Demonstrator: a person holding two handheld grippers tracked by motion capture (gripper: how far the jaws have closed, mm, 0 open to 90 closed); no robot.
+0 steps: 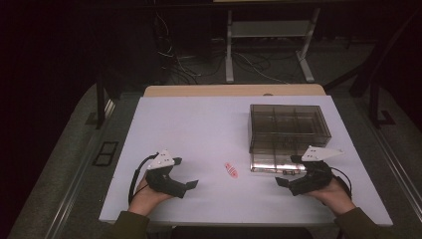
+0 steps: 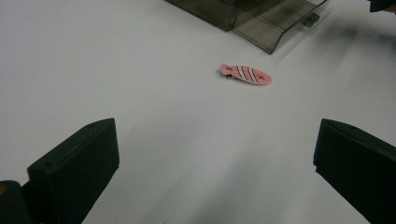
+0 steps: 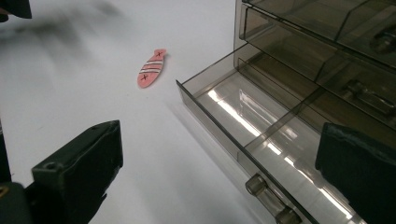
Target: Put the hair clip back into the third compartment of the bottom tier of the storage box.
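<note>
Left gripper (image 1: 191, 184) sits near the tabletop's front edge, jaws spread, empty, aimed at the pink fish hair clip (image 1: 231, 170); clip lies flat mid-front, just left of the open bottom drawer (image 3: 261, 126); risk: thin clip skids instead of lifting; right gripper (image 1: 281, 181) also spread, empty, could nudge the smoked organizer box (image 1: 288, 127).

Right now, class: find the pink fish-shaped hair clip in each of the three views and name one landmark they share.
High view: the pink fish-shaped hair clip lies on the table, lower centre, left of the drawer.
Left gripper view: upper centre-right, beyond the open tool.
Right gripper view: upper left, left of the open drawer.
Shared landmark: the smoky plastic drawer box.
</note>
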